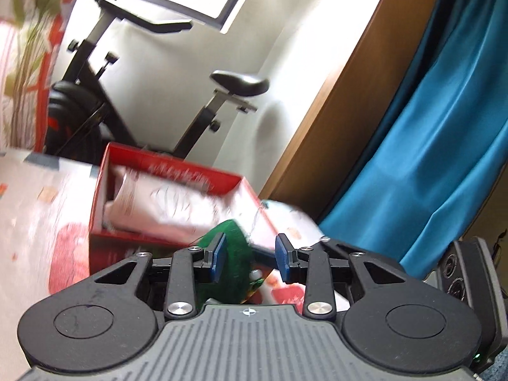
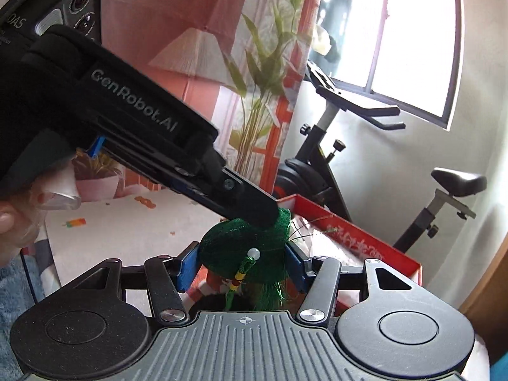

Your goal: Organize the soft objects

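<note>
A green soft toy (image 2: 246,255) with a white bead and a tassel sits between the blue pads of my right gripper (image 2: 243,268), which is shut on it. My left gripper (image 1: 250,258) is open; the same green toy (image 1: 233,254) shows against its left pad, not clamped. In the right wrist view the left gripper's black body (image 2: 127,127) reaches in from the upper left and its tip touches the toy's top. A red box (image 1: 177,206) holding white wrapped soft items (image 1: 165,203) lies just beyond the grippers.
A black exercise bike (image 1: 104,101) stands behind the box by a white wall. A blue curtain (image 1: 428,143) and a wooden panel (image 1: 343,95) are to the right. A light patterned surface (image 1: 35,209) lies left. The red box's far wall (image 2: 365,238) also shows.
</note>
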